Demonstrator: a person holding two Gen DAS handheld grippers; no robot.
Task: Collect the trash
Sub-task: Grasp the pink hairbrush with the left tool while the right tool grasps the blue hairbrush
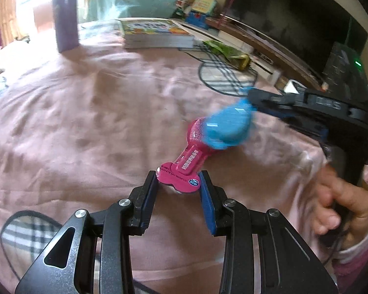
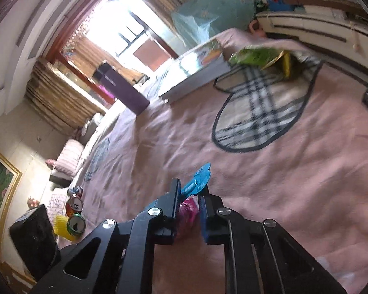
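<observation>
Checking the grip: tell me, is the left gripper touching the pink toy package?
Touching. The left wrist view shows the left gripper with both pads against the pink toy package.

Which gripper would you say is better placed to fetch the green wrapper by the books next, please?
Probably the right gripper: its view faces the green wrapper across open bedspread. Both grippers are occupied, though; the left gripper clamps the pink package, the right the blue piece.

The left claw [image 1: 177,181] reaches up from the bottom centre of its own view, jaws narrowed and pinching something between the pads. The right claw [image 1: 251,103] enters that view from the right edge, angled downward, jaws drawn nearly together on something; a hand [image 1: 341,208] at lower right grips its handle.
</observation>
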